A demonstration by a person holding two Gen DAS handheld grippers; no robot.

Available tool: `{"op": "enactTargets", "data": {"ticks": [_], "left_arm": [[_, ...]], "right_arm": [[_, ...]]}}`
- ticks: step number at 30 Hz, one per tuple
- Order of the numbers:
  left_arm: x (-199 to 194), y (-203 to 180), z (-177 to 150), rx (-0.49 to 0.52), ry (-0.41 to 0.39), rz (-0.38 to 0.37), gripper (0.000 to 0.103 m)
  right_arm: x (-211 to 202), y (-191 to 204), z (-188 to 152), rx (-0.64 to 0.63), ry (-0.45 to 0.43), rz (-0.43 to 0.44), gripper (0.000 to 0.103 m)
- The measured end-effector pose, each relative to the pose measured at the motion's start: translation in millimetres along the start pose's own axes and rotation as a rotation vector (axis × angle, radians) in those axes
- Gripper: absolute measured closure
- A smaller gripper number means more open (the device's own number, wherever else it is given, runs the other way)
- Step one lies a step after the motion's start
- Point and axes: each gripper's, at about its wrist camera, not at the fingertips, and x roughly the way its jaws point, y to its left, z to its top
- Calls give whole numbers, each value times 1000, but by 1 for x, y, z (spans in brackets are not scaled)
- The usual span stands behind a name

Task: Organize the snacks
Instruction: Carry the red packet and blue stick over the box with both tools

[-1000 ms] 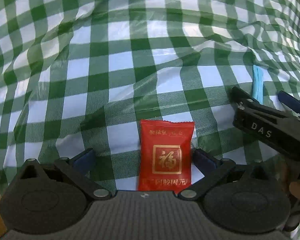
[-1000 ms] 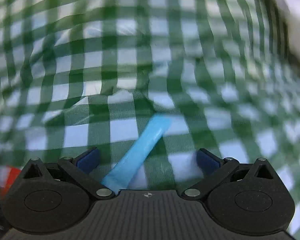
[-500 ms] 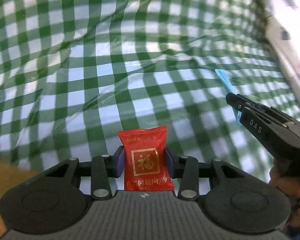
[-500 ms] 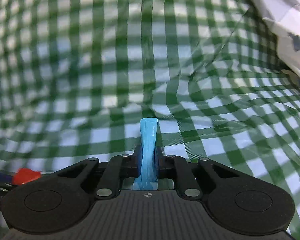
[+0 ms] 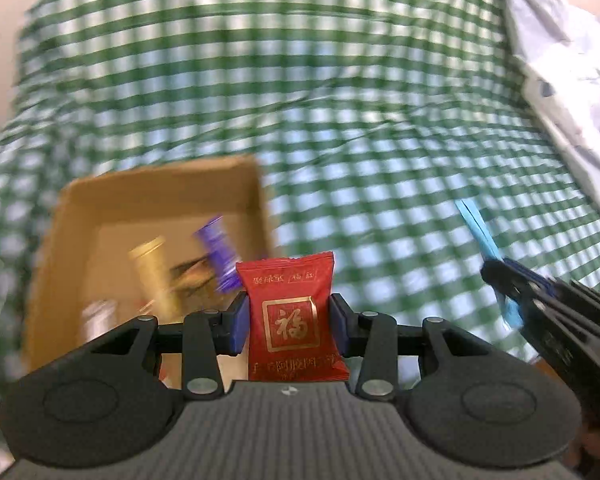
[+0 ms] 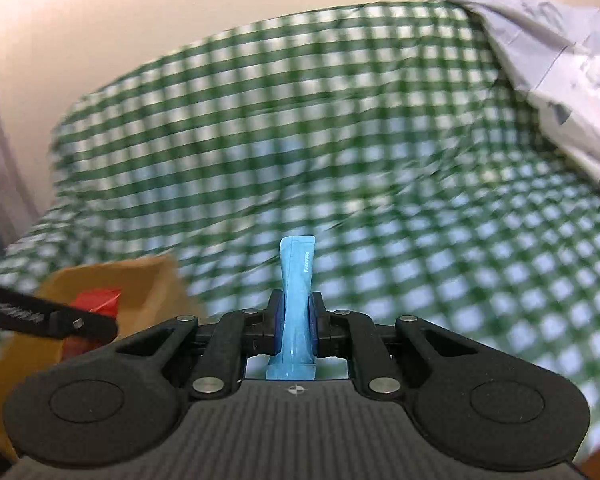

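Observation:
My left gripper (image 5: 288,322) is shut on a red snack packet (image 5: 290,316) with gold characters and holds it above the table, near the right front of an open cardboard box (image 5: 148,192). The box holds several blurred snacks, among them a purple packet (image 5: 216,248) and a gold one (image 5: 152,276). My right gripper (image 6: 296,320) is shut on a thin blue stick packet (image 6: 296,280), held upright. In the left wrist view the right gripper (image 5: 540,312) and blue stick (image 5: 478,232) show at the right. In the right wrist view the box (image 6: 148,280) and red packet (image 6: 98,298) lie at the lower left.
A green and white checked cloth (image 5: 340,100) covers the table, wrinkled in places. A crumpled pale grey sheet (image 6: 548,44) lies along the right edge. A beige wall (image 6: 100,20) stands behind the table.
Both grippers have risen from the cloth with their packets and swung left. The cardboard box has come into view under the left gripper.

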Motion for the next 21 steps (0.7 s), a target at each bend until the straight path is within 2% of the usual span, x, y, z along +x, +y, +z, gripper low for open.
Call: {"op": "enactTargets", "data": {"ticks": [4,10,15,21], "left_arm": [[-42,43,-48,-44,16,60,57],[-88,86,-113,-114,0,90,57],[-118,100,-152,-131,-38,96,57],[-134,105,-165,-159,-75,78,57]], "right_arm": [[-42,57,-30,-41,48,100,90],[-93,129,-65,-140,81,188,90],[-122,155,-77,-197,72,196,90],[-148,170,-88,-255,51,193,90]]}}
